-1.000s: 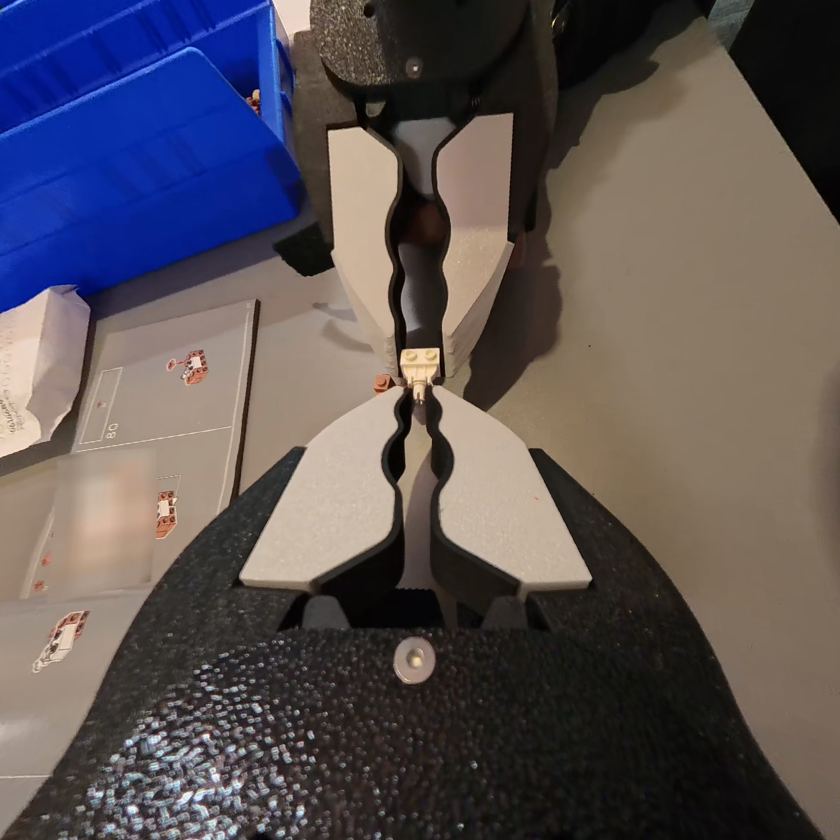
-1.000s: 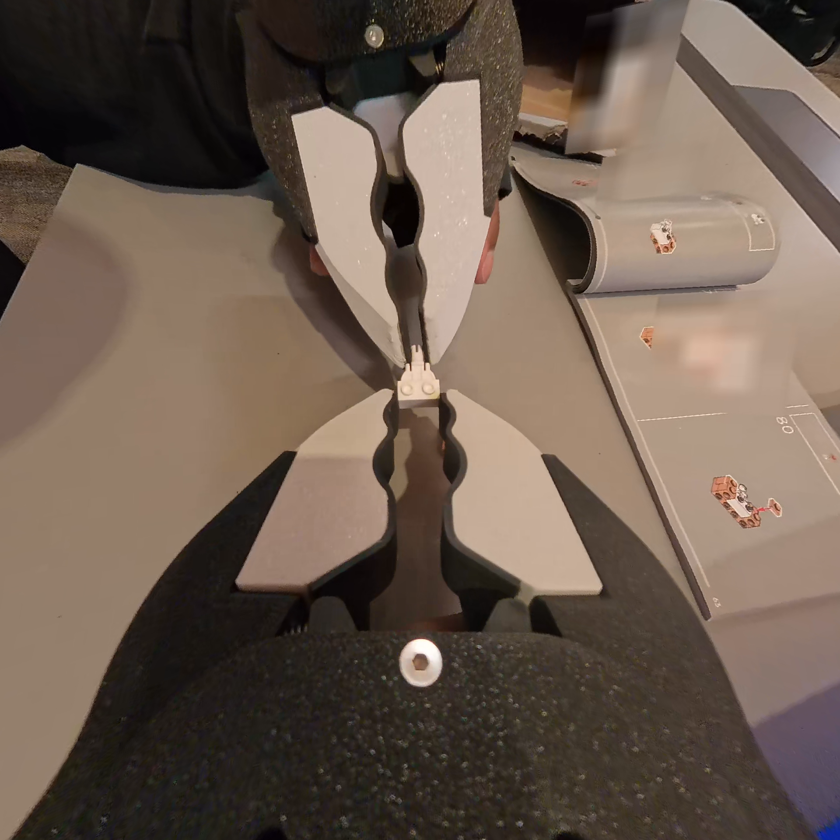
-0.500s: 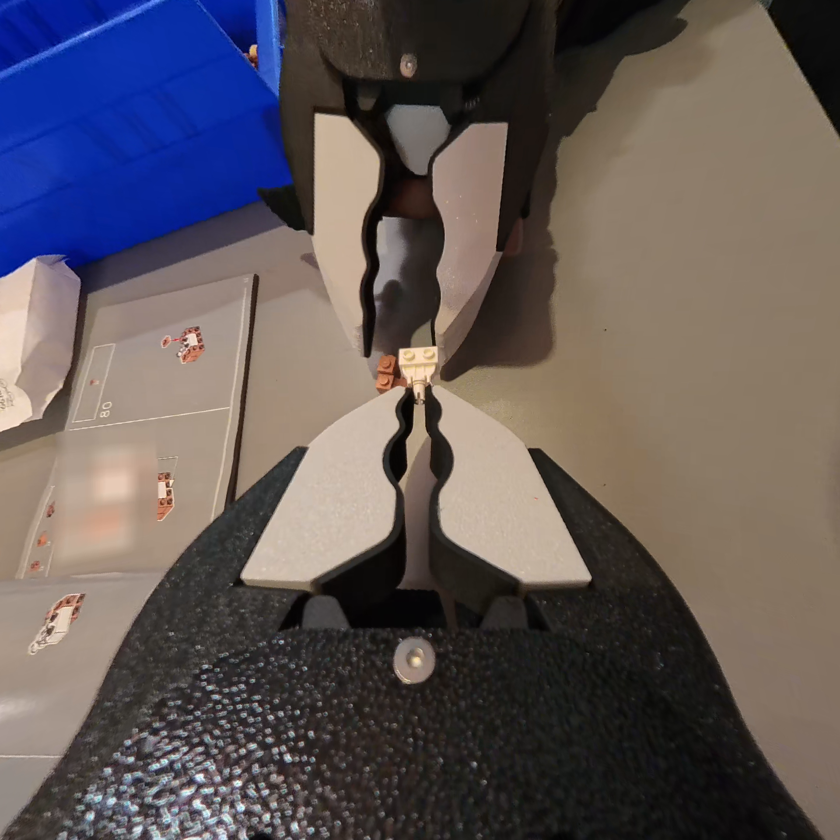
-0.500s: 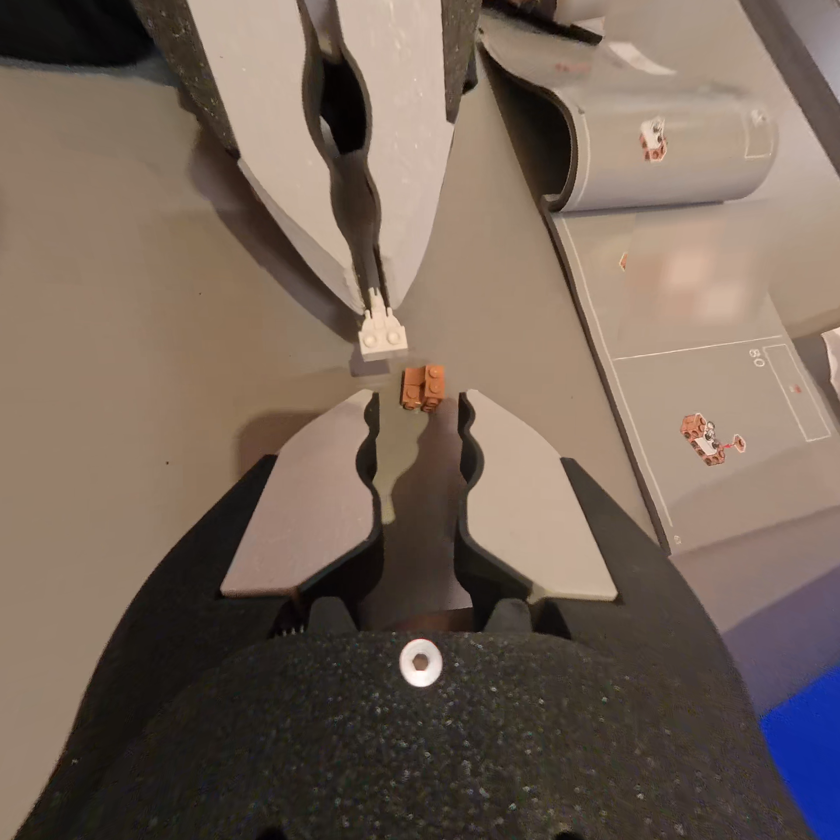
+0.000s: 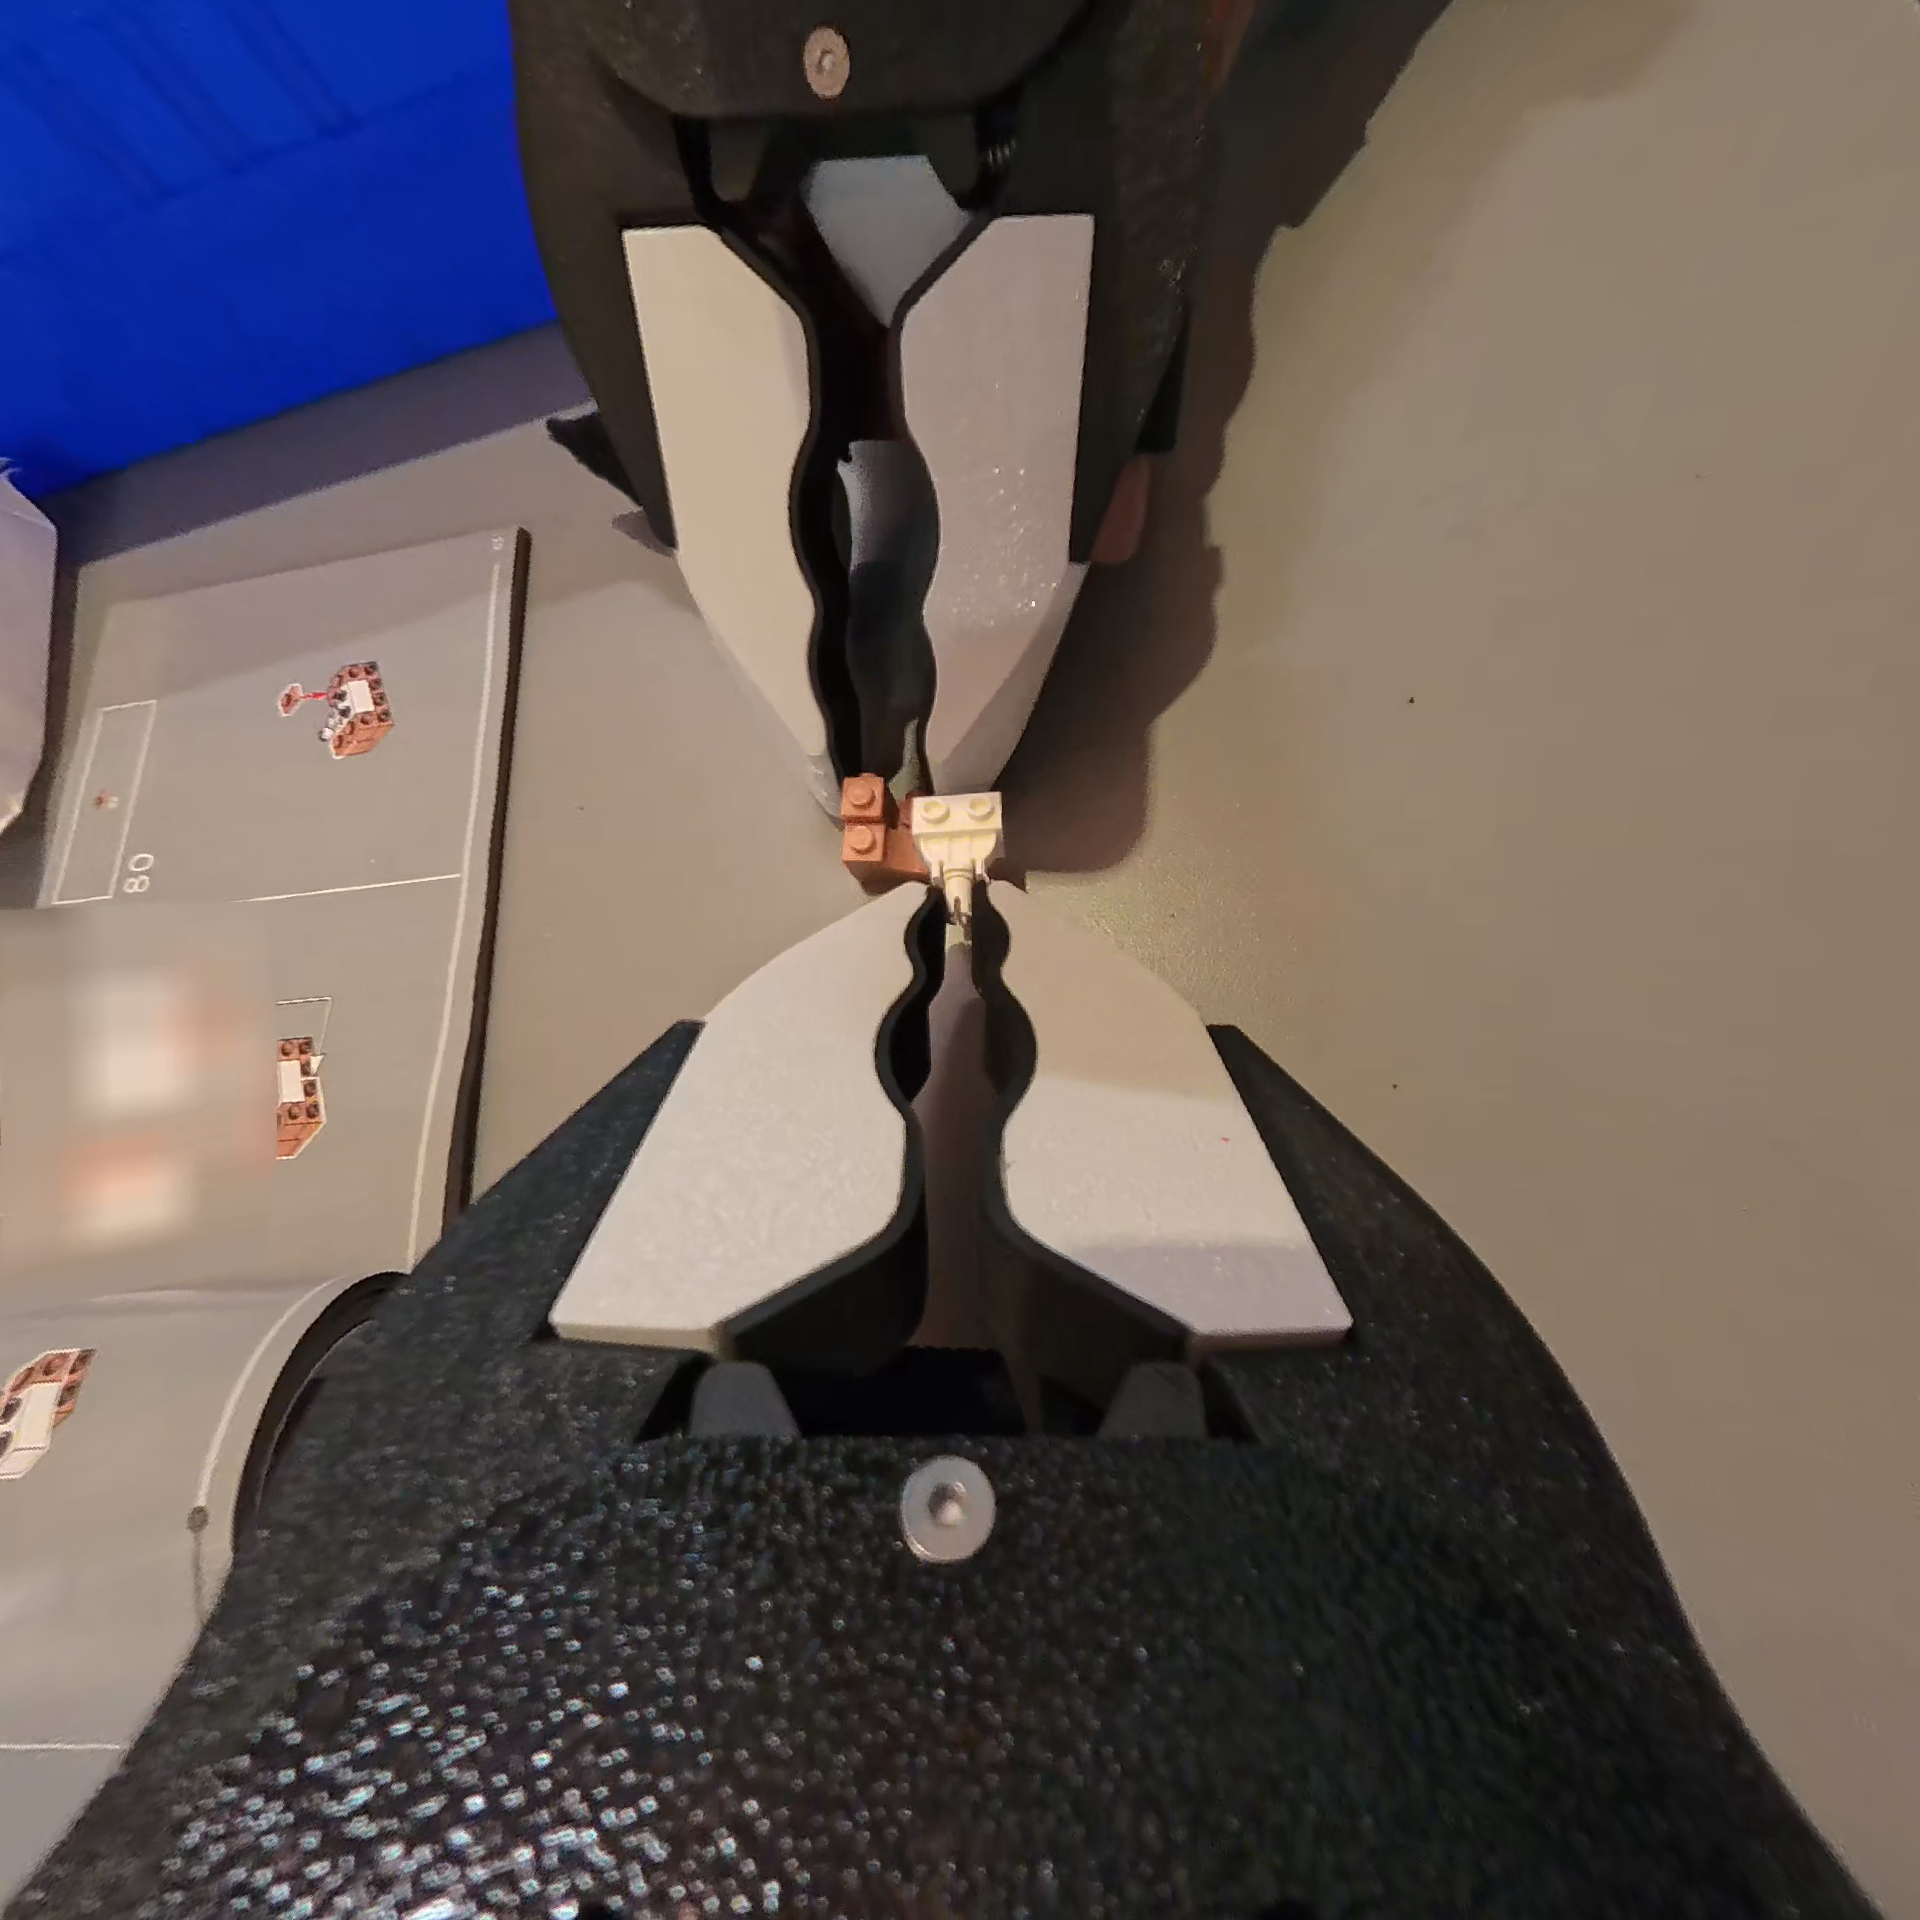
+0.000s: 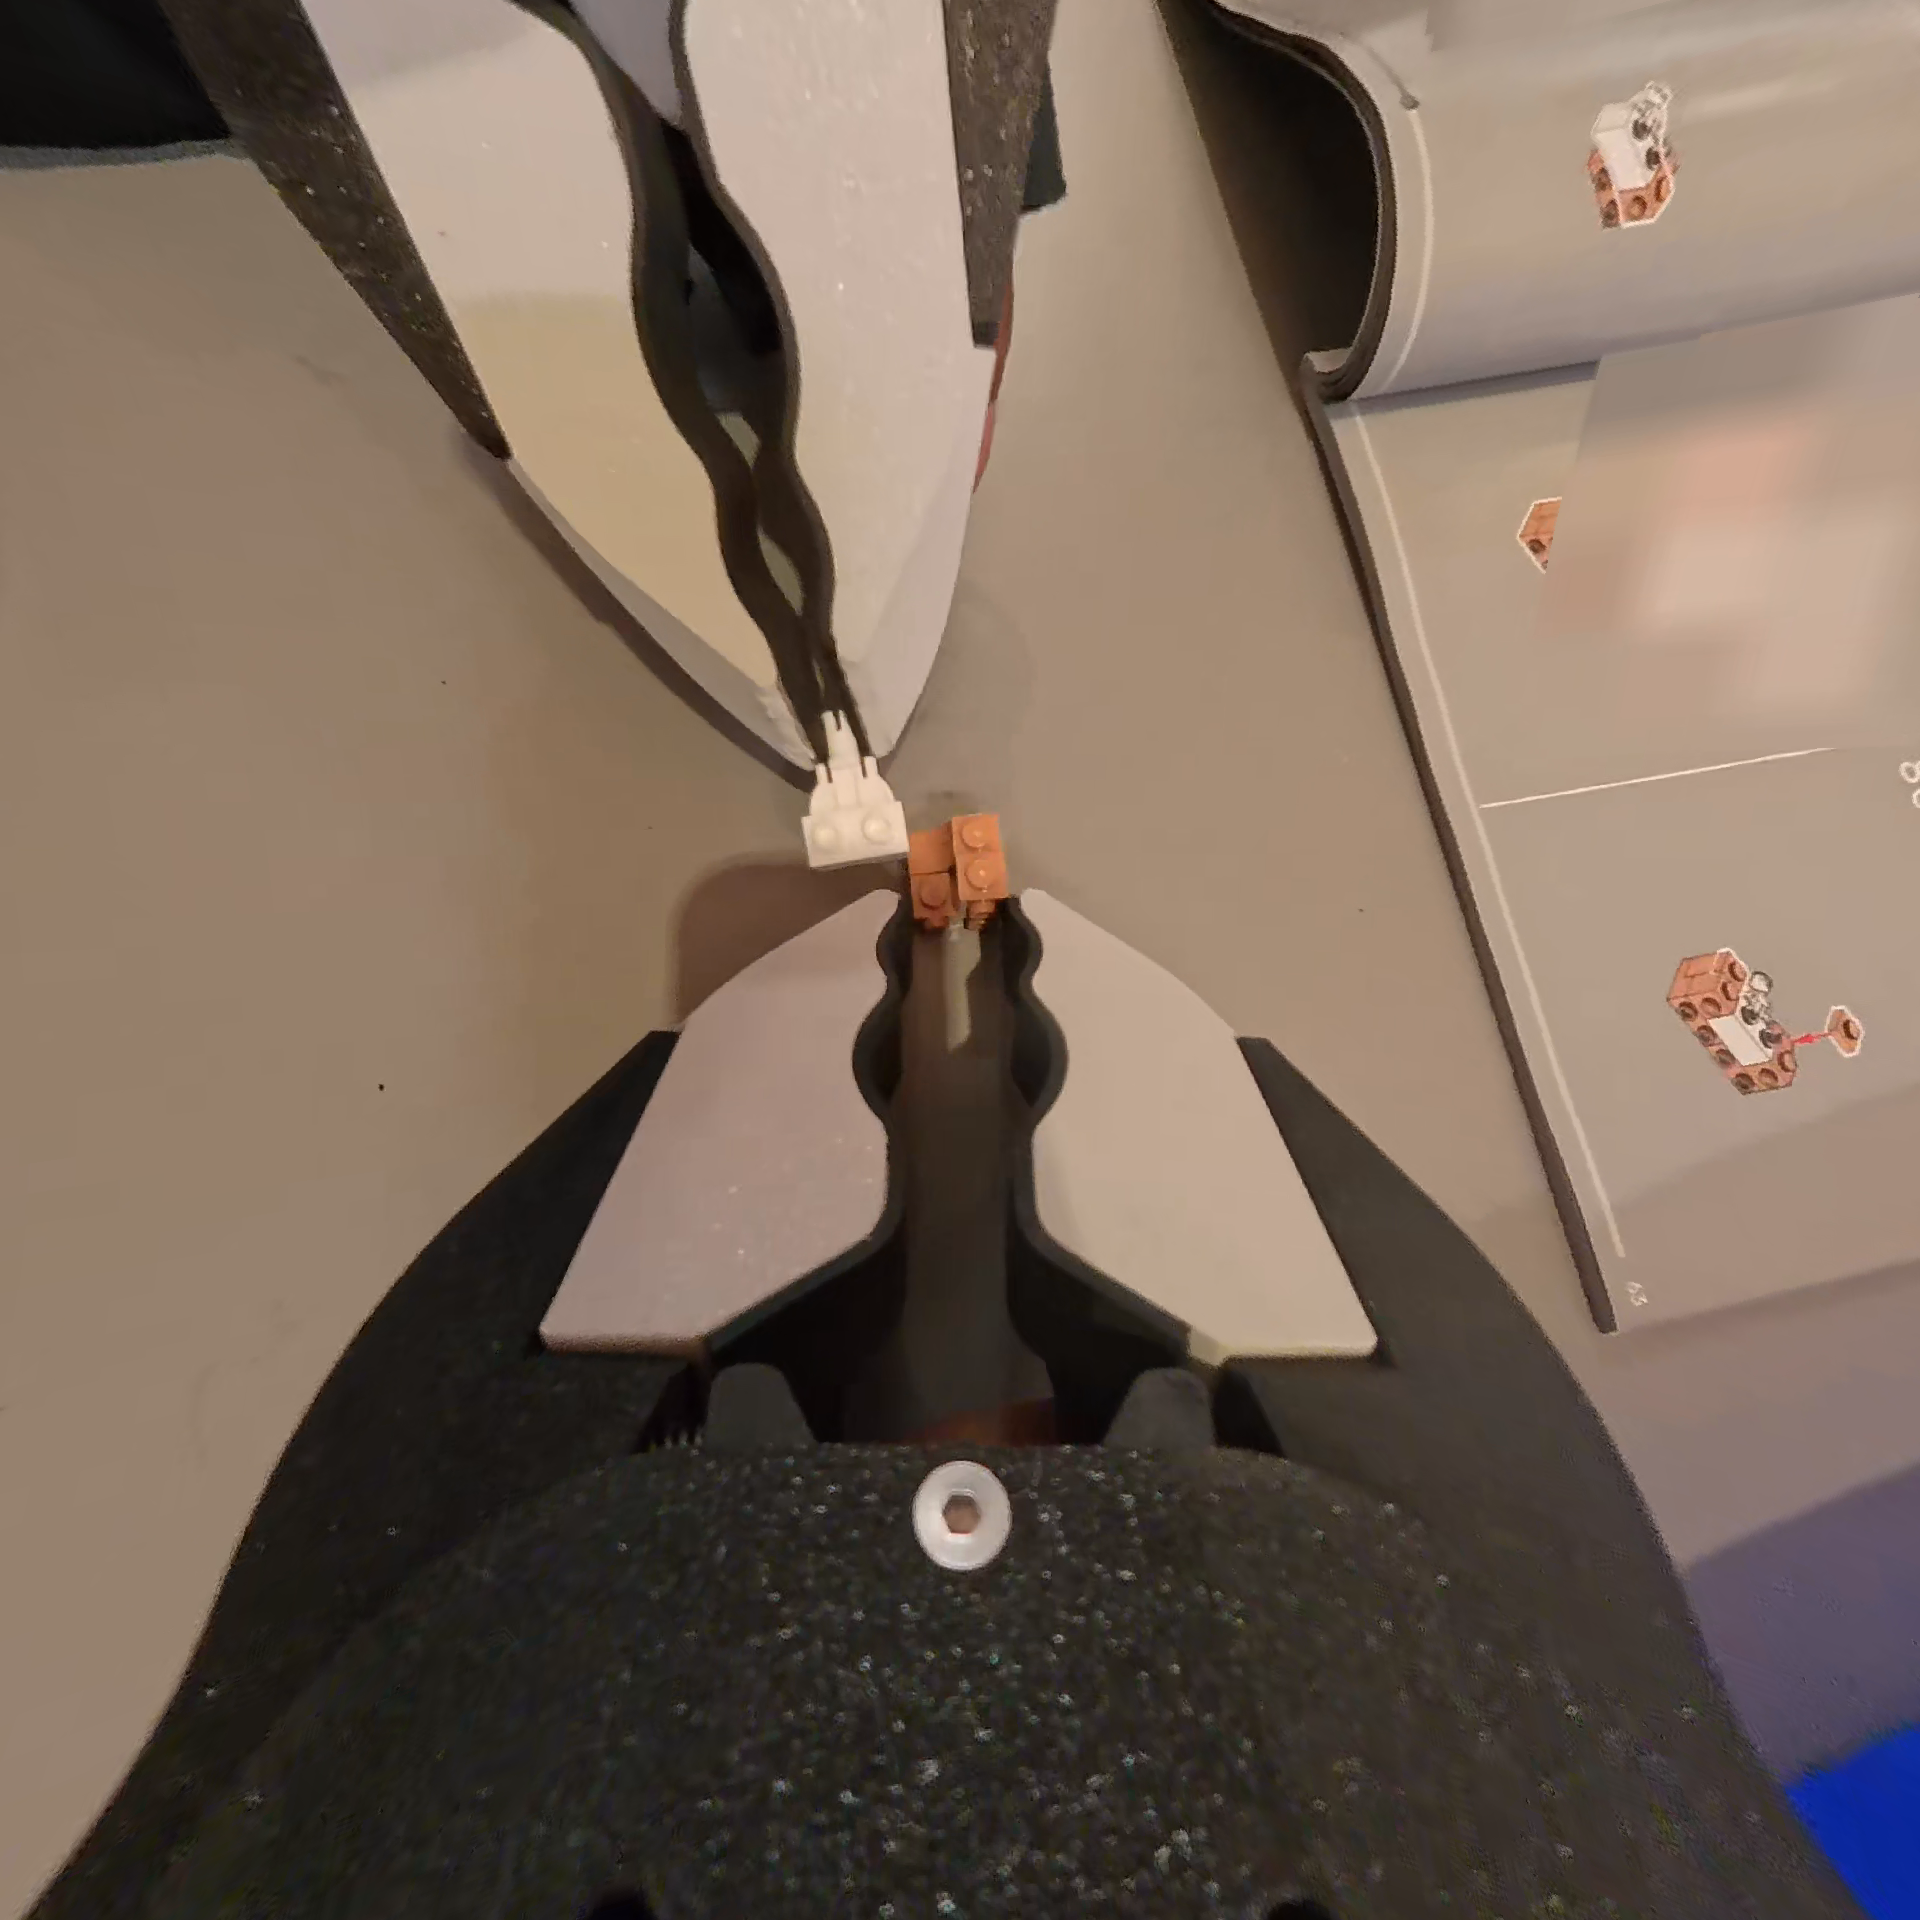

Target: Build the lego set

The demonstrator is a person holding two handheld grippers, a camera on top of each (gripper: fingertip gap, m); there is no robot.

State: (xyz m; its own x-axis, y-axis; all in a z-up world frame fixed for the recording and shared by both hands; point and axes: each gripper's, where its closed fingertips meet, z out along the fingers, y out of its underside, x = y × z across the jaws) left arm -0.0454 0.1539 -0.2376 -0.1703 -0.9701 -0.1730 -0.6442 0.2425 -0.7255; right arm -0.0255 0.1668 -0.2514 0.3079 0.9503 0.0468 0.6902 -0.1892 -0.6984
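1. Since both my grippers meet nose to nose over the grey bench (image 5: 1507, 623), start with what sits closest: my left gripper (image 5: 961, 914) has its jaws pinched tight on the thin stem of a small white brick piece (image 5: 958, 826), whose two-stud plate sticks out just past the tips.
2. My right gripper (image 6: 961, 914) has its jaws closed down on a small brown brick assembly (image 6: 958, 857); the tips grip its near end and the studded part pokes forward.
3. White and brown pieces sit side by side, touching or nearly so. Can't tell for sure if they're actually joined.
4. Both pieces hang low over the bench, with shadows right under them.
5. Off to one side lies an open instruction booklet (image 5: 301, 727) with little pictures of a brown and white build; part of it curls up into a roll (image 6: 1558, 208).
6. Farther back, past the booklet, a blue bin (image 5: 260, 208).
7. A bit of white paper (image 5: 21, 665) peeks in at the edge next to the booklet.
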